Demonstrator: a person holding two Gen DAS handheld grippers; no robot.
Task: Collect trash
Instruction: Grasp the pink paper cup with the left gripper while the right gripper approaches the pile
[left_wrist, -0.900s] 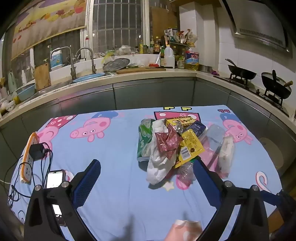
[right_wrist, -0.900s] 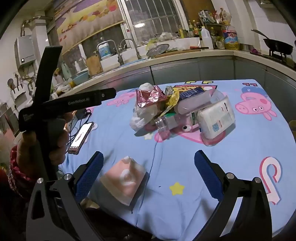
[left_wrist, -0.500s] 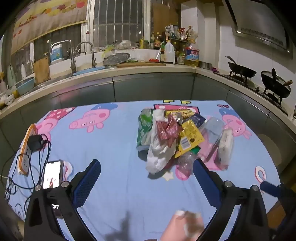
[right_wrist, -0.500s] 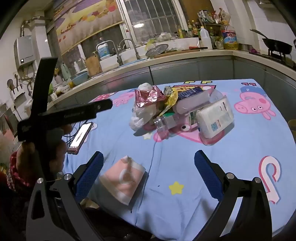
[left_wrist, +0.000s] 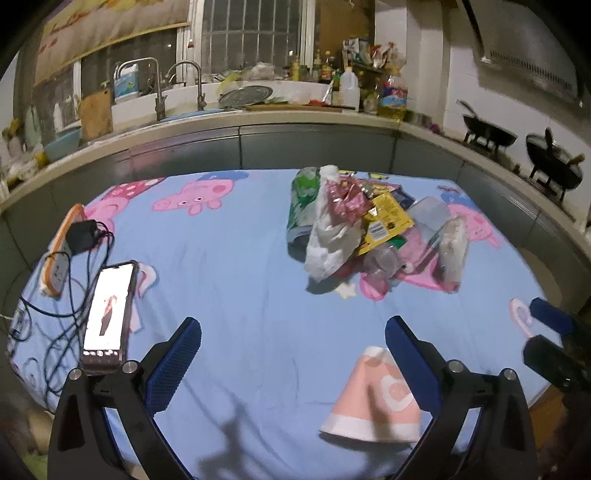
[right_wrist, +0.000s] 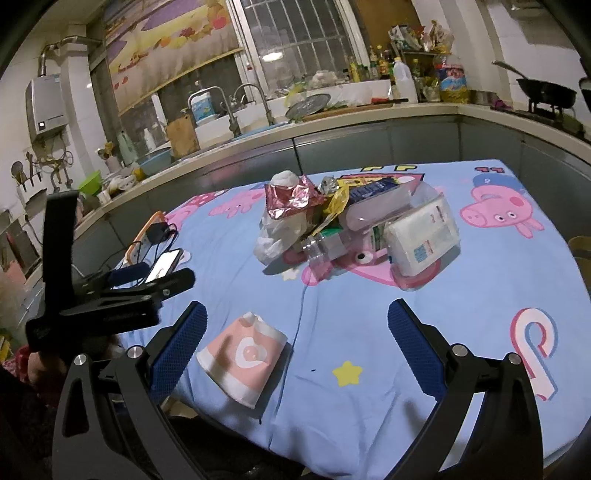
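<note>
A pile of trash (left_wrist: 369, 225) lies mid-table on the blue cartoon cloth: a green can, a white plastic bag, a pink foil wrapper, a yellow packet, clear bottles and a tissue pack; it also shows in the right wrist view (right_wrist: 354, 225). A flattened pink paper cup (left_wrist: 376, 398) lies near the front edge, also in the right wrist view (right_wrist: 243, 358). My left gripper (left_wrist: 291, 354) is open and empty, above the cloth left of the cup. My right gripper (right_wrist: 295, 339) is open and empty, with the cup by its left finger.
A lit phone (left_wrist: 107, 314), a power strip (left_wrist: 61, 251) and cables lie at the table's left side. The left gripper body (right_wrist: 99, 295) shows at left in the right wrist view. A kitchen counter with a sink (left_wrist: 177, 107) and stove pans (left_wrist: 554, 166) runs behind.
My left gripper has pulled back and risen, so the pink cup and phone show more fully. The right wrist view has shifted slightly; the left gripper in it has lowered and tilted.
</note>
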